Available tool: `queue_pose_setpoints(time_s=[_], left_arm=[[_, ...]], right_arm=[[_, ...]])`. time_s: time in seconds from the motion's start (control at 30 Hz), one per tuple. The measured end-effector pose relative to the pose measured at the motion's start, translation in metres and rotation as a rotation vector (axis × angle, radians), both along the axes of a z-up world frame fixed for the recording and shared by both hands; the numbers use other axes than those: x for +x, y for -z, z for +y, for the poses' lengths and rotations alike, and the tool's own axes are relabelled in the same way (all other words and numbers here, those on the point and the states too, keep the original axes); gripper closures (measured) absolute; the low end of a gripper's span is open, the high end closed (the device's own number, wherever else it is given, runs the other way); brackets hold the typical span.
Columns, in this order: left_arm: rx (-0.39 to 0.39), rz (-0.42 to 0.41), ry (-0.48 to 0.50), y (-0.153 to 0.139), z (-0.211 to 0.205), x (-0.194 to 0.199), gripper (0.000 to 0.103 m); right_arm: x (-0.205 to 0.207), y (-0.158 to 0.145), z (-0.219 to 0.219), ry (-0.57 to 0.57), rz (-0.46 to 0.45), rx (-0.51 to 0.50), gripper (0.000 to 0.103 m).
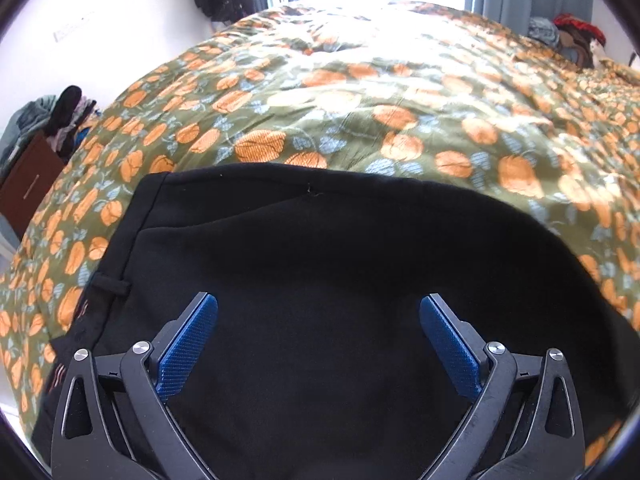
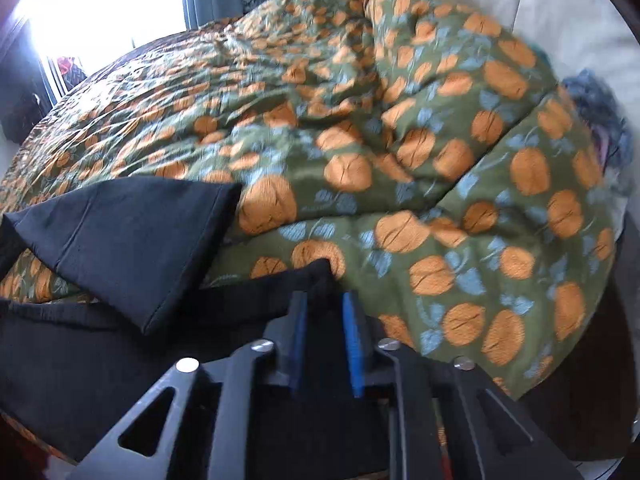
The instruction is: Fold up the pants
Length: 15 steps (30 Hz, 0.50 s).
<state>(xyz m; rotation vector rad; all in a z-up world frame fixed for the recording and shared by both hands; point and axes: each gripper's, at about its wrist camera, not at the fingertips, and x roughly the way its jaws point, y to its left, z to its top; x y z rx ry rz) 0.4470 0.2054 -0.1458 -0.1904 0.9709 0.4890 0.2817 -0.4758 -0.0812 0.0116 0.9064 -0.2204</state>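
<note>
Nearest, the right tool point(image 2: 323, 312) pinches a pants point(image 2: 132, 256) edge at lower centre; the left tool point(image 1: 319, 316) hangs released over black cloth. Mid-fold, likely. Next: carry the edge across the bed point(image 1: 360, 100) beyond.

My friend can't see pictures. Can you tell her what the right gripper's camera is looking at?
The right gripper pinches a bunched edge of black pants between its blue pads. A pant leg lies folded over to the left. Everything sits on a rumpled green bedspread with orange flowers, and a bright window glows at the back.
</note>
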Motion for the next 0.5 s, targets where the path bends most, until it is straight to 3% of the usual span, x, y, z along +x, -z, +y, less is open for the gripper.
queue_pose_setpoints(time_s=[0.03,0.17,0.27,0.33,0.4,0.5], left_arm=[[-0.017,-0.027,0.024,-0.01,-0.012,-0.016,0.001],[-0.137,-0.038,0.192,-0.022,-0.077,-0.103,0.001],[-0.194,0.0,0.301,-0.007,-0.13,-0.172,0.001],[-0.183,0.042,0.347,0.011,-0.156,-0.205,0.001],[-0.102,0.06,0.341,0.023,-0.171,-0.229,0.001],[-0.075,0.055,0.374,0.017,-0.173,-0.241,0.001]], right_arm=[[-0.005,-0.01,0.011,-0.041,-0.041,-0.003,0.051],[-0.021,-0.024,0.077,-0.272,-0.116,0.143,0.051],[-0.03,-0.006,0.144,-0.422,-0.094,0.203,0.05],[-0.036,0.018,0.185,-0.506,-0.029,0.244,0.05],[-0.043,0.041,0.21,-0.568,0.03,0.246,0.05],[-0.054,0.064,0.217,-0.583,0.079,0.195,0.05]])
